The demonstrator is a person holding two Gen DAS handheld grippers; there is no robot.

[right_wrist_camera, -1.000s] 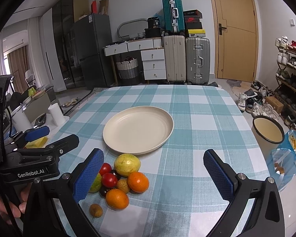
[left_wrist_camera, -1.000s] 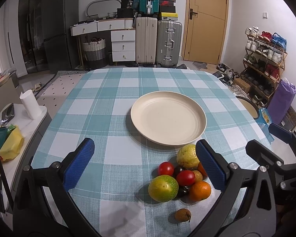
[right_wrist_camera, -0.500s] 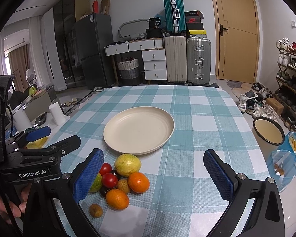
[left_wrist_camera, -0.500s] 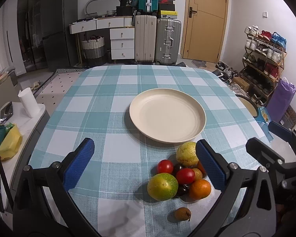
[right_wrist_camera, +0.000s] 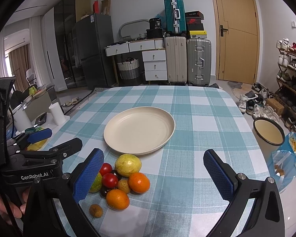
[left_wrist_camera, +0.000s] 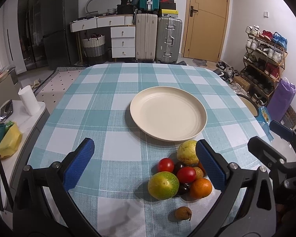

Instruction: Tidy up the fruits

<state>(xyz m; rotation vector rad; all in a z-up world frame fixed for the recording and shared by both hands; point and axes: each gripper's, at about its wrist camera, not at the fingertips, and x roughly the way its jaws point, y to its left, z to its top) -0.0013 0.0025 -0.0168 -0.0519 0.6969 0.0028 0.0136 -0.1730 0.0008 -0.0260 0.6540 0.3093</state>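
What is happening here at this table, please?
A person holds two grippers over a checked table to organize fruits. Both the left gripper and right gripper are open and hold nothing. The cream plate is empty. The fruit pile, with oranges, tomatoes and a small brown fruit apart, lies untouched near it.

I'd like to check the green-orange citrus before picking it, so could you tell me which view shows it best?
The left wrist view: the green-orange citrus sits whole and unobstructed at the front of the fruit pile. In the right wrist view, only a sliver shows behind the right gripper's blue finger pad.
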